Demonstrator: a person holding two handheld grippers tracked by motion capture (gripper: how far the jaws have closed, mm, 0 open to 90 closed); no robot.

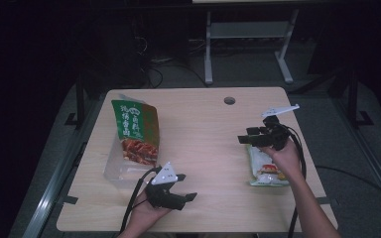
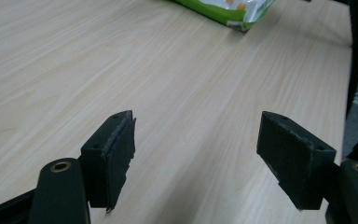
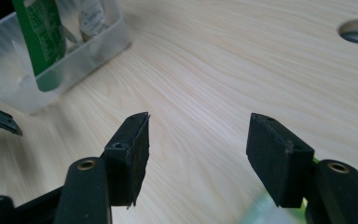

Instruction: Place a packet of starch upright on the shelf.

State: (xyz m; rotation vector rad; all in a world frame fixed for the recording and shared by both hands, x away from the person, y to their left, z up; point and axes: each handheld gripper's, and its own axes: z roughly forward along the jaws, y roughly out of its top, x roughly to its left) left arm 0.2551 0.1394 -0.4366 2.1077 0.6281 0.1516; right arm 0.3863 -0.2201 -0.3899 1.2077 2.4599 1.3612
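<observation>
On the table (image 1: pixel 203 163), in the high view, a light green snack bag (image 1: pixel 265 171) lies flat near the right edge, just under the right gripper (image 1: pixel 244 139), whose jaws stand apart and point toward the left. A darker green snack bag (image 1: pixel 136 131) leans in a clear plastic bin (image 1: pixel 113 171) at the left side, and the left gripper (image 1: pixel 191 197) rests just beside the bin, near the front edge, jaws apart.

Through the left gripper view, both jaws are wide open over bare wood, with nothing between them; one corner of the light green bag (image 2: pixel 228 11) shows well apart, at the top.

Through the right gripper view, the jaws are also open and hold nothing; the bin (image 3: pixel 60 65) with the dark green bag (image 3: pixel 39 37) stands beyond them.

I judge the light green bag to be light, soft and a little slippery, with a crinkly film and contents that can break. It is better to pinch it gently at a sealed flat edge, not across the puffed middle.
</observation>
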